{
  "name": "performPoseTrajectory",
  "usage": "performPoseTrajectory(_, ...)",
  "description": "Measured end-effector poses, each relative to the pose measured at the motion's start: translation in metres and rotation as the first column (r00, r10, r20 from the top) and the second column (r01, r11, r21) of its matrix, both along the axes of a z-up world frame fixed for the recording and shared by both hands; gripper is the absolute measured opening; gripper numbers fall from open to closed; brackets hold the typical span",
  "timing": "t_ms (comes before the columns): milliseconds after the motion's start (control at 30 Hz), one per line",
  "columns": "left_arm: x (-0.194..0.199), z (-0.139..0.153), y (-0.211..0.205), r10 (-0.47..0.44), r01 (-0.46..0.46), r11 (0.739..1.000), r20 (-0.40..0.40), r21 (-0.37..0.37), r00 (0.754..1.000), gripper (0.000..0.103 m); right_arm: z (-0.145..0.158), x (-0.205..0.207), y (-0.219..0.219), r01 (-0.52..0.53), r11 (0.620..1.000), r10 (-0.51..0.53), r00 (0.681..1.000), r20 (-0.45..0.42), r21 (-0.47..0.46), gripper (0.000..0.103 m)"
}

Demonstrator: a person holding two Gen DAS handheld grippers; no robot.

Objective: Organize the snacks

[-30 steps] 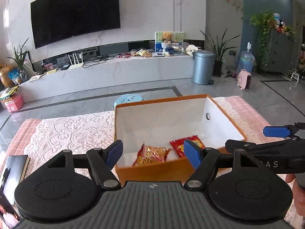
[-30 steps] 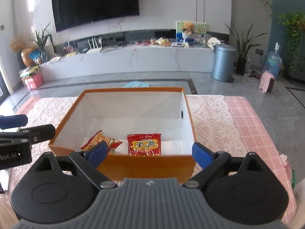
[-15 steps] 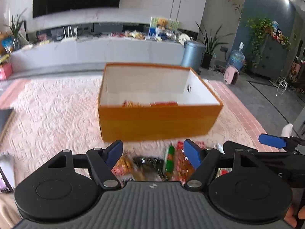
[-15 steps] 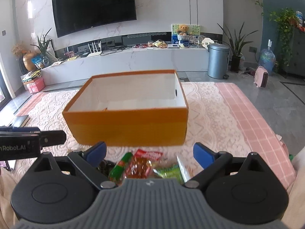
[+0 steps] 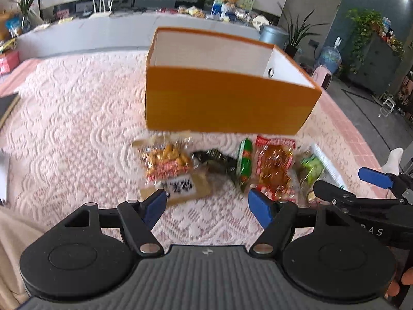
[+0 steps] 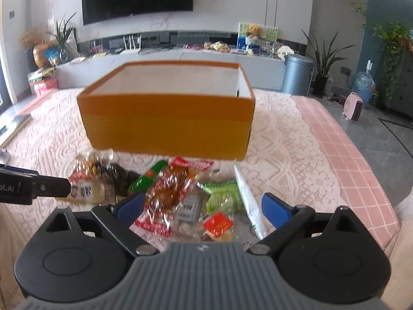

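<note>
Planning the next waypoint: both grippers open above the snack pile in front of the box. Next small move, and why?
Probably lower the right gripper onto the red clear-wrapped packet and close. Its jaws stand open, nothing held, and that packet lies between its fingertips, in front of the orange box.

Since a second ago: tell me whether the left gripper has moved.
Yes. The left gripper has pulled back and dropped: the orange box it hung over now sits beyond its open fingertips, and the snack packets lie ahead.

Both grippers (image 5: 206, 205) (image 6: 204, 206) agape, empty
</note>
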State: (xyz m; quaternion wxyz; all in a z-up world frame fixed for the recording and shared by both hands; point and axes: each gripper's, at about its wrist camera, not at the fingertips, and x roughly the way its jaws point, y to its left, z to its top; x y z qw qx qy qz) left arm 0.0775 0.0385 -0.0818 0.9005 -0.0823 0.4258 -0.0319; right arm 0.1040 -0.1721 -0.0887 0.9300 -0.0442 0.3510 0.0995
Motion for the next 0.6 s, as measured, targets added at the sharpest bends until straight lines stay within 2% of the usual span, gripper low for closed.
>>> performPoseTrajectory(300,0.01,-0.01,0.011,0.069,-0.069,0.998,-0.037,0.0,0.997,0.084,-0.007,0.004,0.011,-0.022,1.0,0.021,1.0,-0.022,-0.021,0.095)
performPoseTrajectory(400,0.019,-0.009,0.02,0.127,-0.128,0.992,-0.055,0.0,0.99,0.084,-0.007,0.01,0.014,-0.019,1.0,0.019,0.999,-0.03,-0.008,0.095)
performPoseTrajectory(600,0.041,-0.016,0.035,0.185,-0.189,0.981,-0.109,-0.031,0.977,0.084,-0.007,0.023,0.027,-0.029,0.999,0.029,0.999,-0.033,-0.018,0.095)
